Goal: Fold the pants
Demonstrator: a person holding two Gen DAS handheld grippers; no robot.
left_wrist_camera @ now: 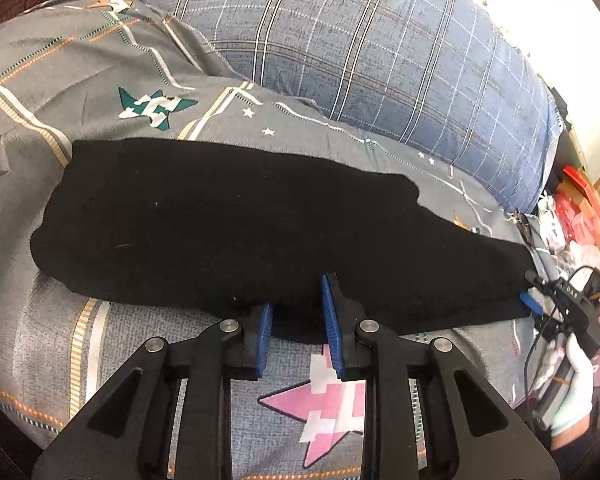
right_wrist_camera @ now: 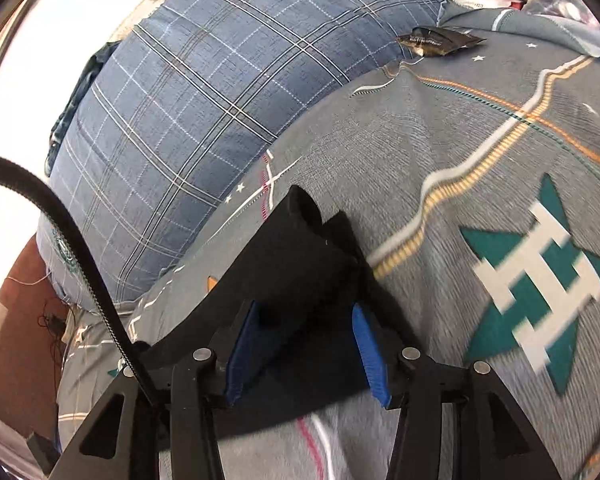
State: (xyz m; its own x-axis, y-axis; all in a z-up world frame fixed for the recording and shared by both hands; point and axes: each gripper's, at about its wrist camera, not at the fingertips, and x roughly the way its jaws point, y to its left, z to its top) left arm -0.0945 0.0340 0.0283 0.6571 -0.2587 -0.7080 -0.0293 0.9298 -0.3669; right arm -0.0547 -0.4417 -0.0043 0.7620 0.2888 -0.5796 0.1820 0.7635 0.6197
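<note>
Black pants (left_wrist_camera: 240, 220) flat on grey bedspread (left_wrist_camera: 140, 340), left tongs (left_wrist_camera: 296, 320) and right tongs (right_wrist_camera: 308, 344) parted, gripping nothing

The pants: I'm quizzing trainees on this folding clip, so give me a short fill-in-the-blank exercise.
1. The pants are ____ in colour.
2. They lie on a grey bedsheet printed with ____.
3. Behind them sits a blue pillow with a ____ pattern.

Missing words: black; stars; plaid
</note>
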